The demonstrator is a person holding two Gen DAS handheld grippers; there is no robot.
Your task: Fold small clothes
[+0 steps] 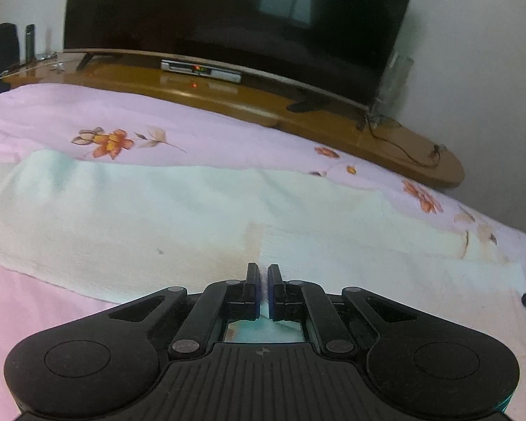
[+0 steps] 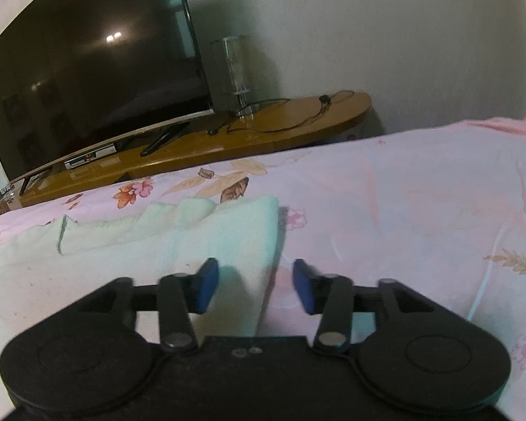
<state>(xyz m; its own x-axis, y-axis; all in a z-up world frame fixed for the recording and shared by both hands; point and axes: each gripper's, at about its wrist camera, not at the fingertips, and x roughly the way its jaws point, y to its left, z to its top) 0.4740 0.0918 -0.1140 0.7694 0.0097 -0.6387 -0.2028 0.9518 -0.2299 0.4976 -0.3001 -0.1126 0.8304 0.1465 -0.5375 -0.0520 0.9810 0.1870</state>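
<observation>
Your pale green cloth [image 1: 200,210] lies folded on the pink bedsheet [image 2: 403,193]. It's soft, light and limp, so pinch a corner. Your left gripper [image 1: 263,289] is closed, seemingly on nothing; your right gripper [image 2: 254,287] gapes over the cloth's edge.

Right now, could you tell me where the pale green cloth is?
The pale green cloth lies on the pink floral bedspread, in front of the TV stand.

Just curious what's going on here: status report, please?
Left gripper shut. Right gripper open, empty. Pale towel flat on floral bedsheet. Nothing in the way.
</observation>
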